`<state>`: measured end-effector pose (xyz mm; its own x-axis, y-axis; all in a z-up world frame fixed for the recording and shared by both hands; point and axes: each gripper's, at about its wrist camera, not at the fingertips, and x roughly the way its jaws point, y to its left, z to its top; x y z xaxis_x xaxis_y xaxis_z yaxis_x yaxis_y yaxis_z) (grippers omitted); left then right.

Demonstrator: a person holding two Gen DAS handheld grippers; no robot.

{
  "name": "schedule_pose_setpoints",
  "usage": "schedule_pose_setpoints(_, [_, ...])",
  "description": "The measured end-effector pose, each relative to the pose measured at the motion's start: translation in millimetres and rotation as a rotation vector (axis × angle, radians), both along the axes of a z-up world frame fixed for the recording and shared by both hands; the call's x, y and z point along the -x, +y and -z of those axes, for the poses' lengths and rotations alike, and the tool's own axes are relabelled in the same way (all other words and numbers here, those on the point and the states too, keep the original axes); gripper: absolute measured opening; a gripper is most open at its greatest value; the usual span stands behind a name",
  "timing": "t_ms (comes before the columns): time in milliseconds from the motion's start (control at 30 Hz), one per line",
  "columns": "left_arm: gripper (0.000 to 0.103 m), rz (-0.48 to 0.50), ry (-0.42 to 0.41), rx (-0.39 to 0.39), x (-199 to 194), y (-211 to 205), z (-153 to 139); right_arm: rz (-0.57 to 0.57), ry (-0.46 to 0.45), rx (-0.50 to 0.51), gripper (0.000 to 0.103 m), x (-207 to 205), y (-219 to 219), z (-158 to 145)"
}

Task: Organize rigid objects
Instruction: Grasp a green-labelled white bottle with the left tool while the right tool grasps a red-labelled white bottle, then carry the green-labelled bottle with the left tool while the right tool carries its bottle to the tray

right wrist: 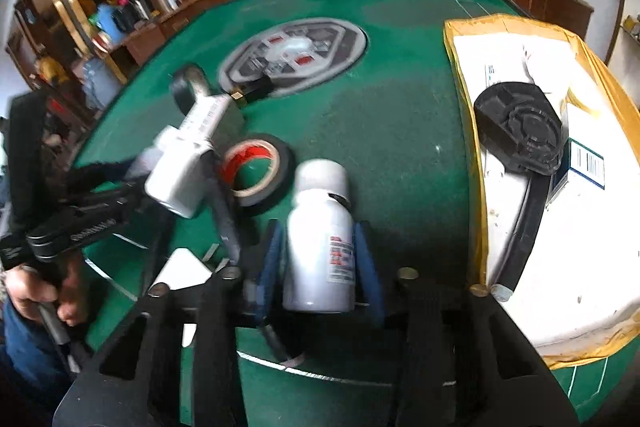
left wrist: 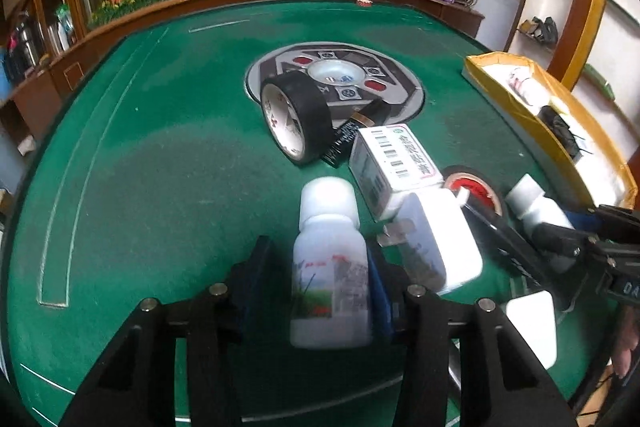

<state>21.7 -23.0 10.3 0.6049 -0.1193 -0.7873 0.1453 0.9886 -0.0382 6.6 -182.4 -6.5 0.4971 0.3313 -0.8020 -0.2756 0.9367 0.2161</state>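
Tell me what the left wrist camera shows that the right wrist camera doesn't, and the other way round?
Only the left wrist view: the left claw around a white bottle with a grassy label, and a big black tape roll standing on edge.

Only the right wrist view: the right claw around a white bottle with red print, and the black disc-shaped part in the yellow-edged box.

Both: the green felt table, the barcoded white box and the red-cored tape roll.

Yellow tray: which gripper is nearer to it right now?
Right. The right gripper, a white bottle between its fingers, sits just beside the yellow tray; the left gripper is farther off, past the tape roll.
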Motion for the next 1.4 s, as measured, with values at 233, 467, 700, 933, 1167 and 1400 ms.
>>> schedule_pose_setpoints(233, [0.034, -0.019, -0.021, 0.049, 1.4, 9.1, -1.8, 0.024, -0.023, 0.002, 0.034, 2.6, 1.4, 3.6])
schedule_pose_setpoints(467, [0.034, -0.015, -0.074, 0.103, 9.2, 12.4, -13.6, 0.054, -0.079, -0.089, 0.034, 6.3, -10.9, -4.2])
schedule_pose_setpoints(700, [0.034, -0.009, -0.105, 0.14, 11.5, 13.2, -20.2, 0.073, -0.09, -0.121, 0.034, 8.3, -13.0, -6.4])
schedule_pose_setpoints(933, [0.034, 0.018, -0.151, 0.168, 18.0, 11.1, -28.1, 0.08, -0.125, -0.141, 0.034, 12.2, -15.0, -16.9])
schedule_pose_setpoints(1167, [0.034, 0.054, -0.182, 0.185, 23.9, 5.9, -33.5, 0.084, -0.139, -0.157, 0.034, 17.1, -16.2, -23.7])
schedule_pose_setpoints(1400, [0.034, 0.073, -0.181, 0.203, 25.1, 1.6, -35.3, 0.074, -0.146, -0.184, 0.034, 18.6, -13.3, -32.3])
